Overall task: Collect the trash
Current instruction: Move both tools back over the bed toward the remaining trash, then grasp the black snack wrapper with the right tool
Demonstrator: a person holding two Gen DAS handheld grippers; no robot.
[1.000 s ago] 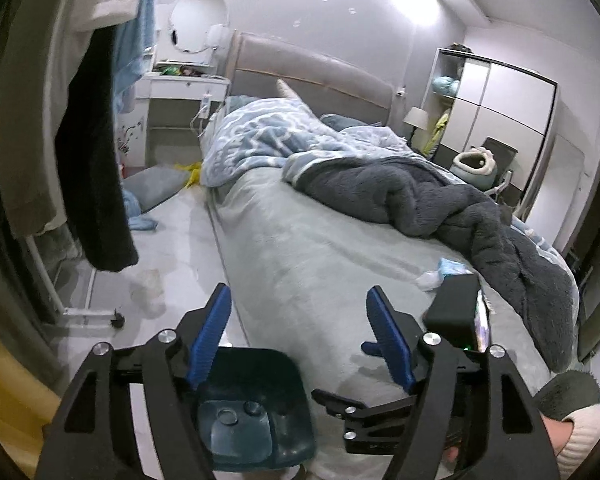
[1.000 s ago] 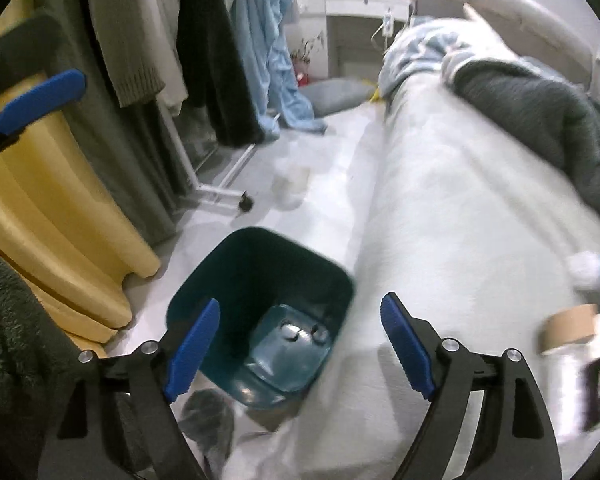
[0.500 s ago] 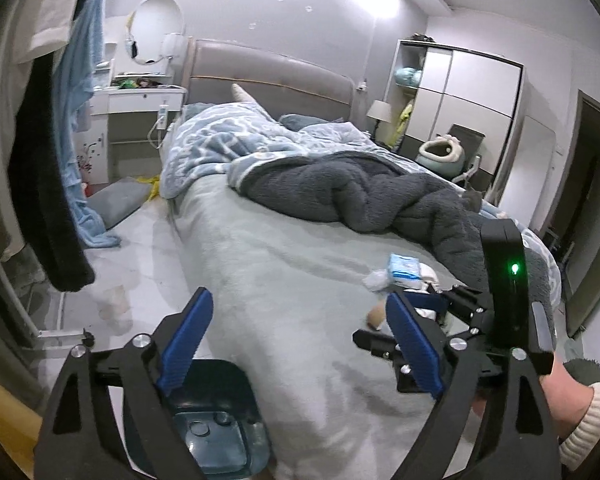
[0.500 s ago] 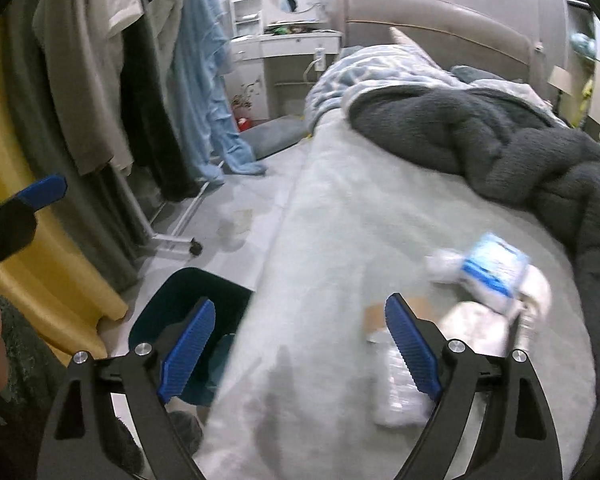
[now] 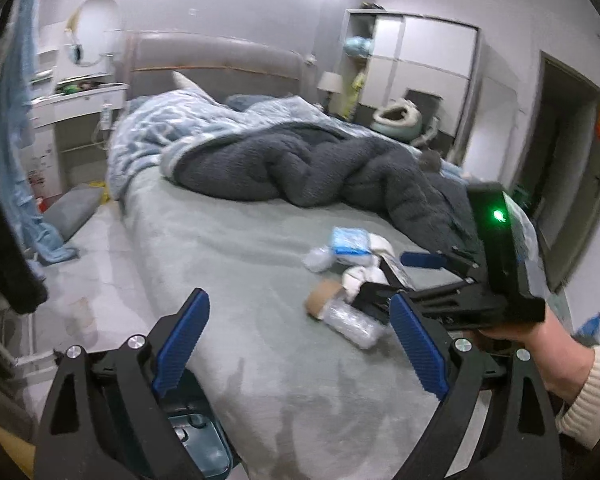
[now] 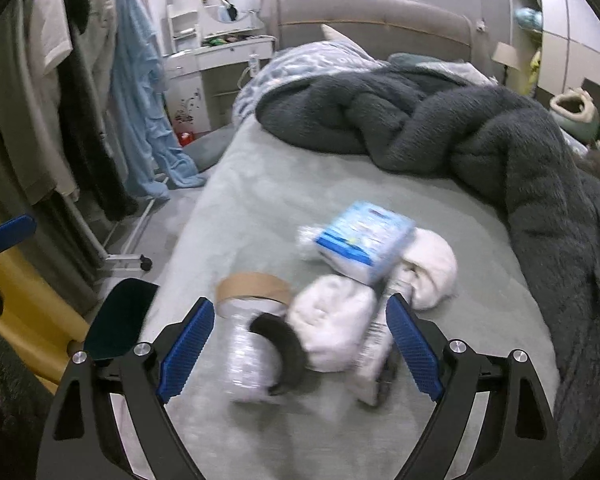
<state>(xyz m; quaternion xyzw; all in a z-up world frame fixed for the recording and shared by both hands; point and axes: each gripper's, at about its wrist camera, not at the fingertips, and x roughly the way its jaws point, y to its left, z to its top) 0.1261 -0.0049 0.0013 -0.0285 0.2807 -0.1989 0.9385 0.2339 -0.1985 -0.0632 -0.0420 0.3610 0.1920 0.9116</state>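
Both spread wide, empty. Right gripper [image 6: 296, 354] hung just over the trash [image 6: 332, 312] by the bed [image 6: 260, 200] foot edge. Roll [image 6: 248, 344] lay lengthwise away, between the jaws. Left gripper [image 5: 300, 344] farther, above the bin [image 5: 196, 440].

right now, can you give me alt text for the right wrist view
The open right tool hovers over a trash pile on the grey-green bed: a plastic-wrapped cardboard roll, crumpled white tissue and a blue-and-white packet. A dark green bin stands on the floor beside the bed.
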